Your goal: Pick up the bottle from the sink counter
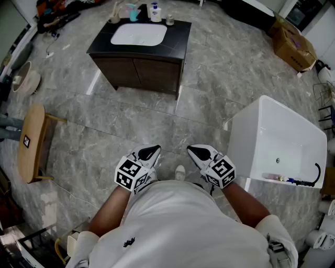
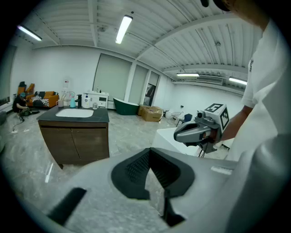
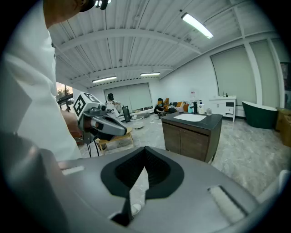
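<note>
Head view: 2 tools (image 1: 155,150) (image 1: 191,150) shut, 1 counter (image 1: 177,39).

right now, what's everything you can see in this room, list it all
sink counter: one, black top on a brown cabinet, white basin, far centre
bottle: one, white with a blue label, back of the counter
container: one, teal, left of the bottle
bathtub: one, white, right
cardboard box: one, brown, far right
stool: one, light wood, left
floor: grey marble, all round
shoe: one toe, white, between the grippers
shirt: one, white, bottom centre
left gripper: one, black and white, shut, empty
right gripper: one, black and white, shut, empty
</note>
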`<state>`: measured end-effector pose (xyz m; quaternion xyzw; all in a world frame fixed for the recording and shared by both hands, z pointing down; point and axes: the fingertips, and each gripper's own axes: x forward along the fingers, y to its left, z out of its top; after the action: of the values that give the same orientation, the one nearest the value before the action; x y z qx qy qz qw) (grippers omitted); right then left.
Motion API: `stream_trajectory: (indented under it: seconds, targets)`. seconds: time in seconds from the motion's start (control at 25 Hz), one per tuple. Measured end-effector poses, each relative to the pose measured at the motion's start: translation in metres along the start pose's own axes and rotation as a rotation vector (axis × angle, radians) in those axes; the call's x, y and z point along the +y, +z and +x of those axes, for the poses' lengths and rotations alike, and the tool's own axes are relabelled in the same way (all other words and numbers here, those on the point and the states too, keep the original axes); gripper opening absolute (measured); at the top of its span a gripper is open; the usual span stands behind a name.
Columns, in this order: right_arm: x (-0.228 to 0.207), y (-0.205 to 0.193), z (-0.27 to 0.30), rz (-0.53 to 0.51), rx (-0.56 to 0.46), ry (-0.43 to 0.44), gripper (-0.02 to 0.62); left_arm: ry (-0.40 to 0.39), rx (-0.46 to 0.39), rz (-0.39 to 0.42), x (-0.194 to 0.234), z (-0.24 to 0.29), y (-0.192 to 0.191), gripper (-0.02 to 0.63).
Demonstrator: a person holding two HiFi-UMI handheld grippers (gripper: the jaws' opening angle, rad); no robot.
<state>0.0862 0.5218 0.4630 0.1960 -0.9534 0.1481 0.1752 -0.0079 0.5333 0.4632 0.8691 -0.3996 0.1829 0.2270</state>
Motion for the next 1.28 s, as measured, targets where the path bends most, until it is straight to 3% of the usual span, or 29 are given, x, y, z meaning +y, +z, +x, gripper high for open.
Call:
stream_trajectory:
  seconds: [0.08,0.24,0.32,0.64,0.96,1.04,1.28]
  targets:
    - [-0.006,0.000,-0.007,-0.002,-0.004,-0.002,0.011,0.016,-0.007,0.002,0.001,0.006,0.007,0.009]
    - [-0.020,-0.007,-0.022,-0.001,0.000,-0.002,0.011,0.055,-0.032,-0.020,0.003,0.022,0.019,0.217]
    - [-0.027,-0.011,-0.030,0.000,0.003,0.005,0.011,0.084,-0.059,-0.027,0.005,0.028,0.028,0.266]
    - [-0.059,-0.026,-0.053,0.018,-0.004,0.039,0.029,0.201,-0.166,-0.057,0.021,0.054,0.069,0.310]
    - [-0.112,-0.020,-0.040,0.061,-0.032,-0.019,0.038,0.194,-0.162,-0.058,0.055,0.093,0.097,0.324]
    - [-0.129,-0.014,-0.031,0.056,-0.025,-0.038,0.011,0.187,-0.168,-0.055,0.072,0.106,0.107,0.334]
    - [-0.179,0.015,0.007,0.047,0.016,-0.078,0.011,0.173,-0.187,-0.054,0.143,0.142,0.150,0.363]
